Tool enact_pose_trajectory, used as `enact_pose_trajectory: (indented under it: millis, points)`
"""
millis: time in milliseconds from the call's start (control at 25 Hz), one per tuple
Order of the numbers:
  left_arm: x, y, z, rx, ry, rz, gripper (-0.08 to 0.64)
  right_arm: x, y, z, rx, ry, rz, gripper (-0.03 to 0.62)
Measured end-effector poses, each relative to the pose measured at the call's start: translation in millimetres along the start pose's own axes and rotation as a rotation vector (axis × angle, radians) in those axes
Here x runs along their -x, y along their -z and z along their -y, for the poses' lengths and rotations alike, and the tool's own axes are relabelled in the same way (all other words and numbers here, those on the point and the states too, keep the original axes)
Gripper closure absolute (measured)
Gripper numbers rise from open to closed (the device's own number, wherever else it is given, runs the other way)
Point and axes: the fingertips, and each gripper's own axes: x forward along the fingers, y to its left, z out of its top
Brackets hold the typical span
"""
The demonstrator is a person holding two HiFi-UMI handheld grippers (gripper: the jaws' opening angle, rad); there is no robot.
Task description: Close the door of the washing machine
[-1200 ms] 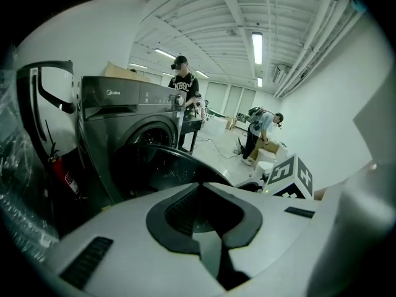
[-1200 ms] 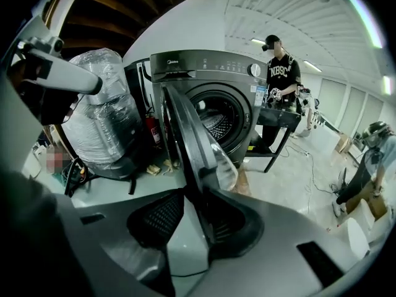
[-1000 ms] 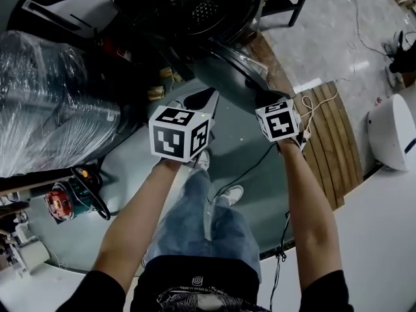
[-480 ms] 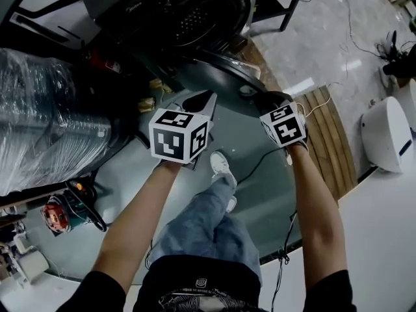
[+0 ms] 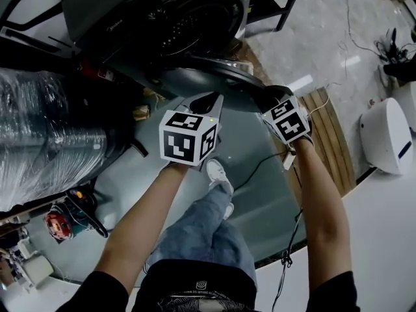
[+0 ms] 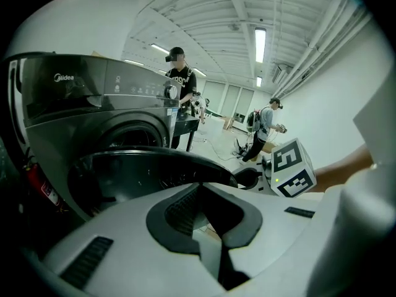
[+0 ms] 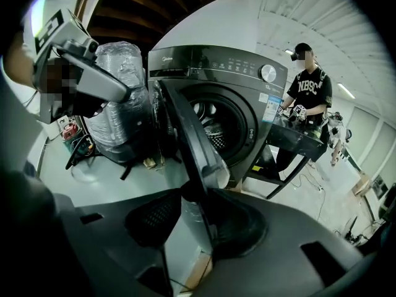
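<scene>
door (image 5: 208,80) swung nearer the washing machine (image 5: 130,8); right gripper (image 5: 272,97) jaws just eased apart round its edge, left gripper (image 5: 209,101) open, empty; closing seems halfway.

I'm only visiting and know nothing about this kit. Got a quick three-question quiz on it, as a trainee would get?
1. True or false: the washing machine has its door shut.
2. What stands between the right gripper's jaws? A the door's edge; B a towel; C nothing.
3. Fill in: the bundle beside the machine is wrapped in clear ____.
Key: 1 false, it stands open. 2 A; those jaws have just been opening. 3 plastic.
</scene>
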Motion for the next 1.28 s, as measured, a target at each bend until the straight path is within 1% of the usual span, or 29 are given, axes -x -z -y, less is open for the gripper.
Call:
enact_pose_trajectory:
  millis: [240,400,520,680,800,920,1080,1280]
  points:
    - [-29,-14,-2,0.001,0.006,-0.019,0.528,-10,-7,23,0.053,-0.023,-0.019,0.430]
    - [-41,-33,-13,-0.002,0.005,-0.012,0.528,-18,-17,39,0.118,-0.030,-0.033,0.428]
    - [-47,-42,-18,0.011,0.010,-0.007,0.528,-24,-20,49,0.157,-0.025,-0.054,0.423]
    - [-51,-43,-23,0.016,0.019,-0.020,0.528,-30,-24,57,0.176,-0.024,-0.081,0.417]
    - [-49,-48,-27,0.024,0.019,-0.012,0.528,-32,-25,61,0.180,-0.016,-0.096,0.412]
    - [-52,-53,-29,0.006,0.023,-0.006,0.528,-36,-28,70,0.193,-0.008,-0.099,0.407]
    - [-58,-55,-36,0.008,0.010,-0.008,0.528,-46,-34,81,0.218,-0.026,-0.101,0.405]
    - [-70,-70,-44,0.004,-0.020,0.012,0.528,-59,-46,98,0.269,-0.059,-0.082,0.402]
